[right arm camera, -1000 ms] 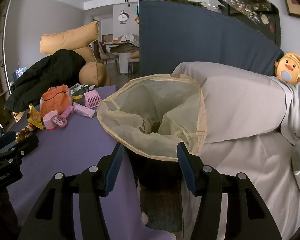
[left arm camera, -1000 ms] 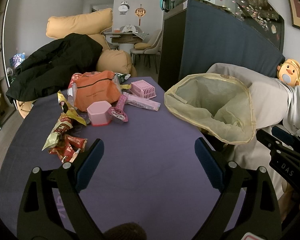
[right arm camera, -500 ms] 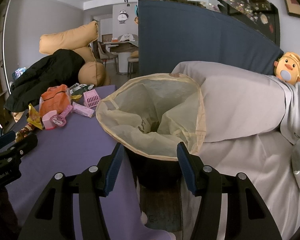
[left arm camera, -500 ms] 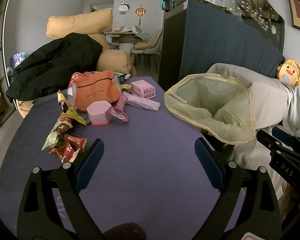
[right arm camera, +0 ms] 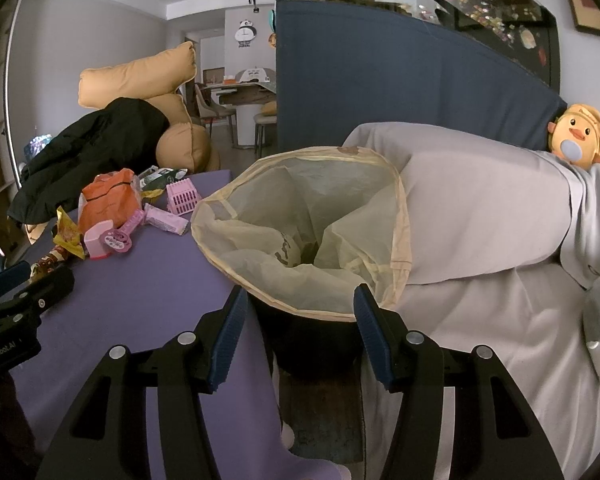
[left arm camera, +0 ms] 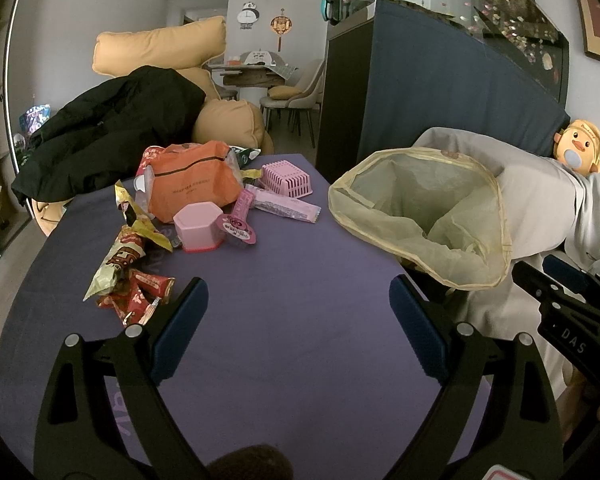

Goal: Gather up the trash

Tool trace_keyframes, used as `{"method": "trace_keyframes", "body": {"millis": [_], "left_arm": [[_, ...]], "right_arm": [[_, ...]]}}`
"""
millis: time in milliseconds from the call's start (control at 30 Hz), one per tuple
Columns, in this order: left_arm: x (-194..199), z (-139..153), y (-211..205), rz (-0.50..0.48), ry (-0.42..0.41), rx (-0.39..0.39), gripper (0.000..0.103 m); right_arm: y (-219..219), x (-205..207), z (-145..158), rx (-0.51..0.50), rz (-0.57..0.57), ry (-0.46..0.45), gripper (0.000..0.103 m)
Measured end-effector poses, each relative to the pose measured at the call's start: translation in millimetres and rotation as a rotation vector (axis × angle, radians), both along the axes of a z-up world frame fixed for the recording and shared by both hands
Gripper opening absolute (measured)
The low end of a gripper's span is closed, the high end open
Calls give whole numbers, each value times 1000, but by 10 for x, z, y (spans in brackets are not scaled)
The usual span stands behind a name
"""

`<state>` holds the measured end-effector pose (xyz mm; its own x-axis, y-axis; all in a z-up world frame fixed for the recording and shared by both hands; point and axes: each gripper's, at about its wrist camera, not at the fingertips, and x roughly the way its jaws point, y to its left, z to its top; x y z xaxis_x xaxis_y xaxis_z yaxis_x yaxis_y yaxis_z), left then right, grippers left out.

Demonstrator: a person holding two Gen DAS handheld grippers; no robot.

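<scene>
Looks like the very start of collecting: nothing picked up yet, all the trash on the purple table (left arm camera: 292,312) w/ both tools empty. Left gripper (left arm camera: 298,316) has its fingers spread wide, nothing between them, just bare tablecloth ahead. Right gripper (right arm camera: 298,328) is about half open, also empty, aimed at the bin bag (right arm camera: 304,216), whose near rim sits just beyond and between its fingertips. The trash pile lies ahead and to the left of the left fingers: red snack wrappers (left arm camera: 138,294) just beside the left fingertip, a brown-and-yellow wrapper (left arm camera: 118,260) a bit further out, then a pink hexagonal tub (left arm camera: 198,226), a foil-lidded pink cup (left arm camera: 240,232), a long pink sachet (left arm camera: 286,208), a pink slotted basket (left arm camera: 287,178) and an orange pouch (left arm camera: 192,188) at the back. Bag is ahead-right of the left fingers, off the table edge. Next move, I'd judge: left goes fwd-left to the nearest red wrappers, closes on a raised fold, carries right to the bag mouth. Wrappers are thin, crinkly, glossy film, prob. slippery and light; tub and basket are rigid plastic w/ hard edges; the bag is a translucent yellowish film, saggy, rim folded over a dark bin, mouth wide open.
</scene>
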<state>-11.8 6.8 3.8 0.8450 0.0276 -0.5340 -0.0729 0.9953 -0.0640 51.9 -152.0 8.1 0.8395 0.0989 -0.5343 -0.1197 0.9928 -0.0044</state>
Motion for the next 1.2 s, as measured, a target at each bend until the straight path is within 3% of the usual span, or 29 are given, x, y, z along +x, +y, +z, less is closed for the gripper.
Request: {"method": "trace_keyframes", "body": {"millis": [200,400,667,800,1033,1200], "left_arm": [[47,3,46,-13,17,-29,88],[153,40,380,-23,23,-87,88],[314,99,1158,8,32,-162,92],[431,140,1529,41,35,-179,92],[956,138,2231,-3,55,-206,92],[1649,46,2668,-14,82,-194,92]], "right_arm": [[-32,31,-10,18,-10,10,52],[-1,142,-14,14,-4,24,52],[371,440,48,-28,87,37,52],[596,797,135,15,154,69,52],[1035,1384,274,-31,228,45,52],[1305,1773,285,-77,256,52,52]]}}
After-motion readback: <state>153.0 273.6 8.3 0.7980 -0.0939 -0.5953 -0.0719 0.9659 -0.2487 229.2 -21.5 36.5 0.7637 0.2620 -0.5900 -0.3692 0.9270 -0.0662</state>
